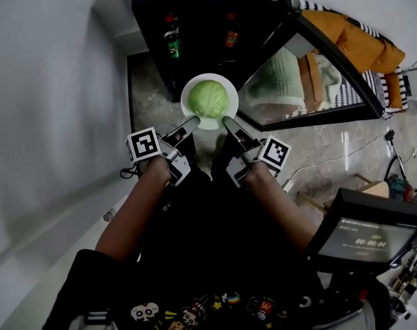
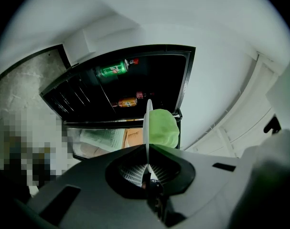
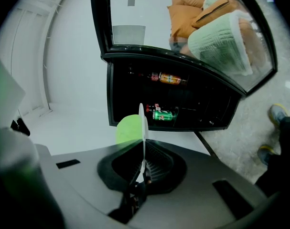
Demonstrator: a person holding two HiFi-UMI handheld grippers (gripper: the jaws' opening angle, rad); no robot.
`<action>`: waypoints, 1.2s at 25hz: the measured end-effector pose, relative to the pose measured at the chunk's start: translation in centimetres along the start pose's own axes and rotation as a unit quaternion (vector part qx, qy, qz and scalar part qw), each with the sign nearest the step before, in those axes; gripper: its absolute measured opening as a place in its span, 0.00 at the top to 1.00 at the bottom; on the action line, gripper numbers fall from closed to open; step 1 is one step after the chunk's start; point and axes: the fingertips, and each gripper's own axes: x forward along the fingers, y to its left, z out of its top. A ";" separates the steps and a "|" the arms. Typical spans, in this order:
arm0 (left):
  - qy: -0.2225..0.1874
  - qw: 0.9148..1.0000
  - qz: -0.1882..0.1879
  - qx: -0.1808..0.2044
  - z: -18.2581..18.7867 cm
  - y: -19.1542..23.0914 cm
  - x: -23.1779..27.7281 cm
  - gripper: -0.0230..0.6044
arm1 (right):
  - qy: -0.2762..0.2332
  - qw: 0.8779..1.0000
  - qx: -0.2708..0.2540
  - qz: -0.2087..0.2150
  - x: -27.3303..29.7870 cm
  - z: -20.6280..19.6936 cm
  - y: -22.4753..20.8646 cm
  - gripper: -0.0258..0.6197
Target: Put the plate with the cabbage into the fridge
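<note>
A white plate (image 1: 191, 91) carries a green cabbage (image 1: 208, 98), held in the air in front of the open black fridge (image 1: 194, 19). My left gripper (image 1: 194, 122) is shut on the plate's near-left rim and my right gripper (image 1: 227, 122) is shut on its near-right rim. In the left gripper view the plate (image 2: 148, 128) shows edge-on between the jaws, with the cabbage (image 2: 164, 128) to its right. In the right gripper view the plate (image 3: 142, 128) is edge-on too, the cabbage (image 3: 128, 129) to its left.
The fridge's glass door (image 1: 311, 81) stands swung open to the right. A green can (image 1: 174, 45) and a bottle (image 1: 231, 36) lie on the dark shelves inside. A white wall (image 1: 50, 81) runs along the left. A black device with a screen (image 1: 363, 239) sits at lower right.
</note>
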 end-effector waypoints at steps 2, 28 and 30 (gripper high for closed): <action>-0.007 1.000 0.003 0.001 -0.1 0.2 0.0 0.94 | 0.005 1.000 0.001 0.002 0.0 0.0 -0.3 0.94; -0.068 0.997 0.037 -0.020 -0.4 -0.2 -1.3 0.94 | 0.053 0.998 0.015 -0.028 0.0 -0.6 0.1 0.94; -0.069 0.997 0.036 -0.024 -0.1 -0.3 -1.1 0.94 | 0.050 0.998 0.016 -0.026 0.4 -0.4 0.3 0.94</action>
